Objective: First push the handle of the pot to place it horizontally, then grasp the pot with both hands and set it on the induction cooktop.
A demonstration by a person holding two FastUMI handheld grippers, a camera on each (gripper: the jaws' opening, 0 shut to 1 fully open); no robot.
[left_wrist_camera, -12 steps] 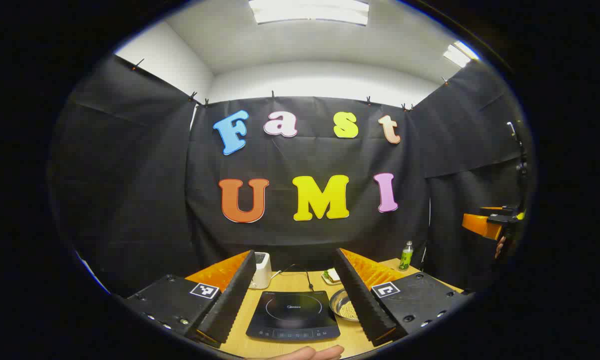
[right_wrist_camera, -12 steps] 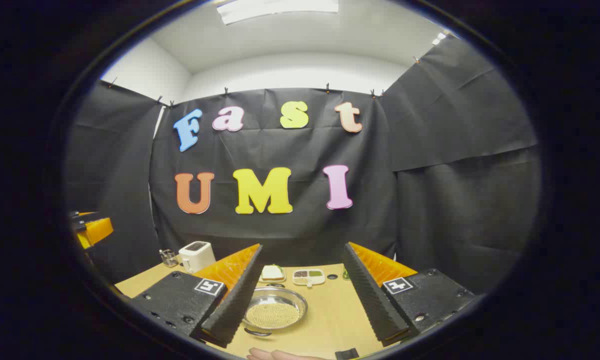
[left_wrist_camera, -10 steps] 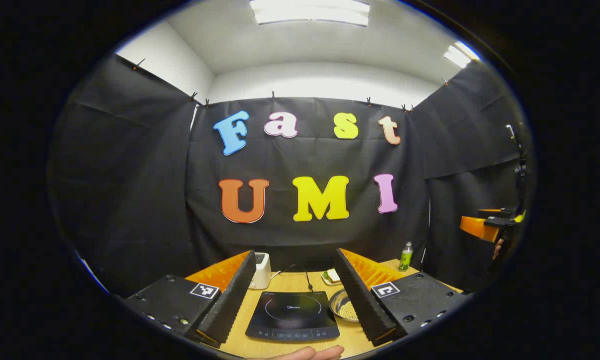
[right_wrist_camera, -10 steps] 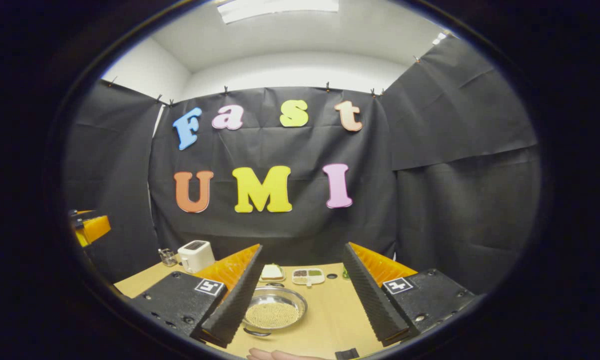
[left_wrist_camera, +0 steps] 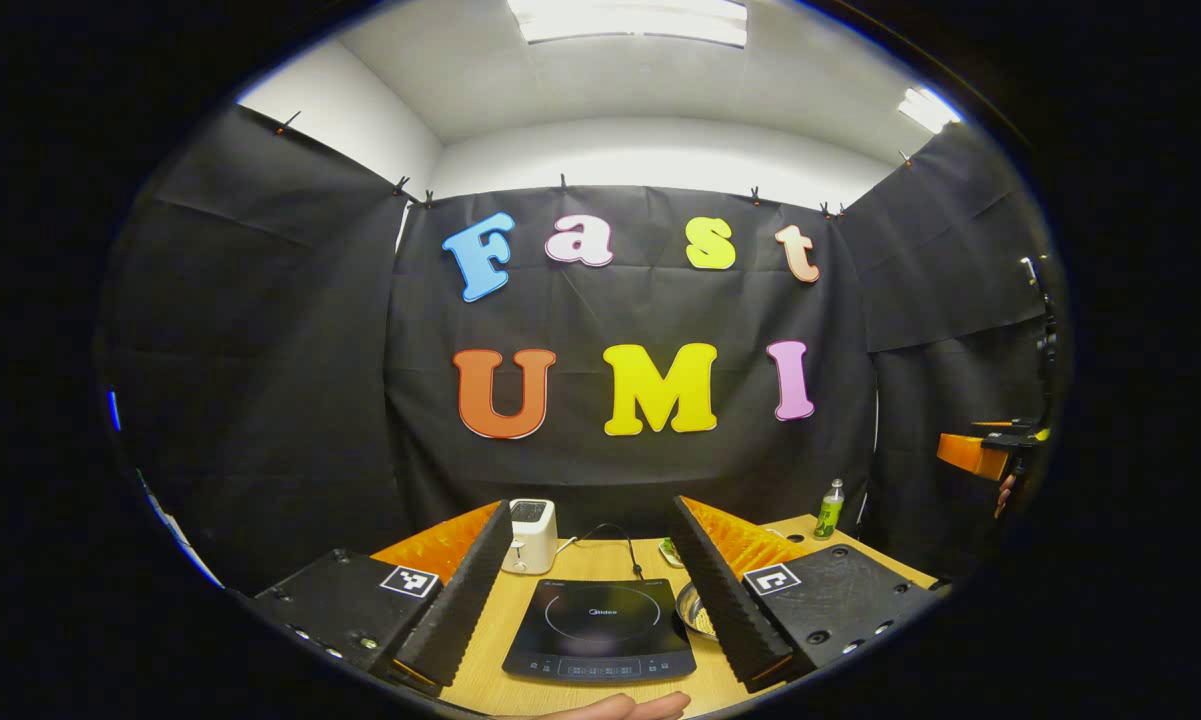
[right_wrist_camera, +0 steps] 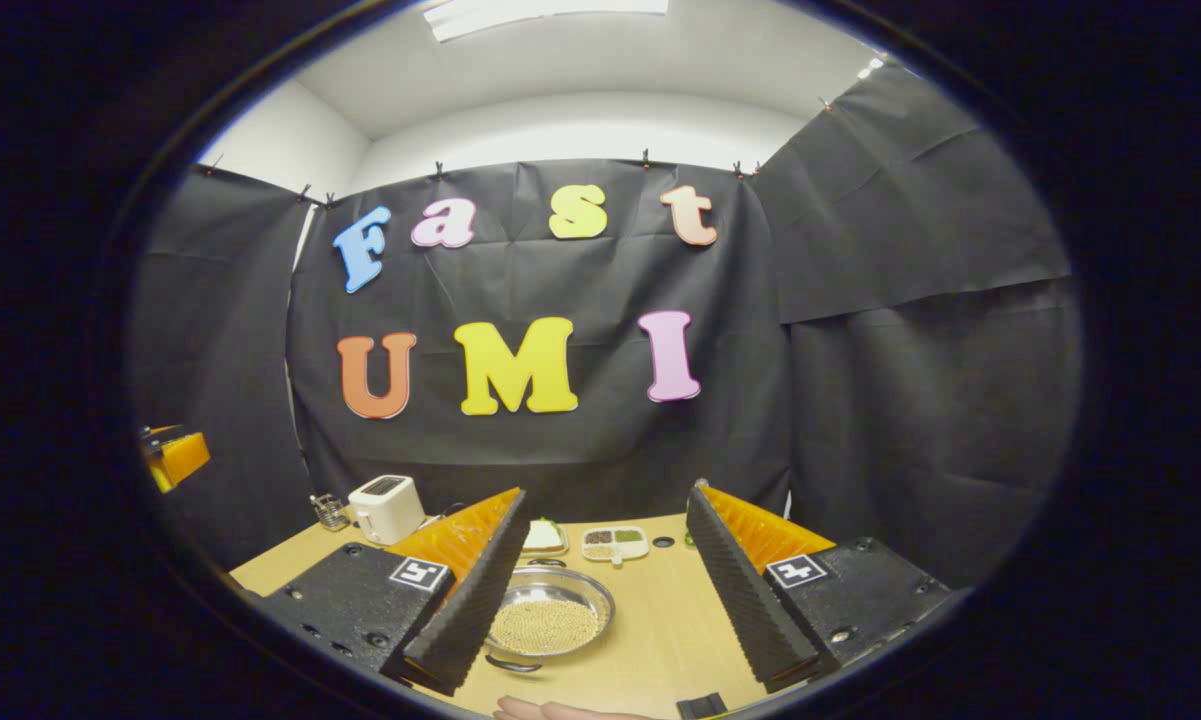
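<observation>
A shallow steel pot (right_wrist_camera: pixel 550 620) holding pale grains sits on the wooden table (right_wrist_camera: pixel 660 620), with a dark handle (right_wrist_camera: pixel 512 663) at its near rim. My right gripper (right_wrist_camera: pixel 608 490) hovers open above the table, the pot showing just inside its left finger. In the left gripper view the black induction cooktop (left_wrist_camera: pixel 600 630) lies between the fingers of my open left gripper (left_wrist_camera: pixel 591 503). The pot (left_wrist_camera: pixel 695 612) peeks out to the cooktop's right, half hidden by my right finger. Neither gripper touches anything.
A white toaster (right_wrist_camera: pixel 385 505) stands at the back left and a green bottle (left_wrist_camera: pixel 832 508) at the back right. A sandwich plate (right_wrist_camera: pixel 543 537) and a small divided tray (right_wrist_camera: pixel 615 542) lie behind the pot. A hand (right_wrist_camera: pixel 550 710) shows at the near edge.
Both views have drifted slightly: the left gripper has turned a little left, hiding more of the pot behind its finger. The right gripper has tipped down slightly. Nothing on the table moved.
</observation>
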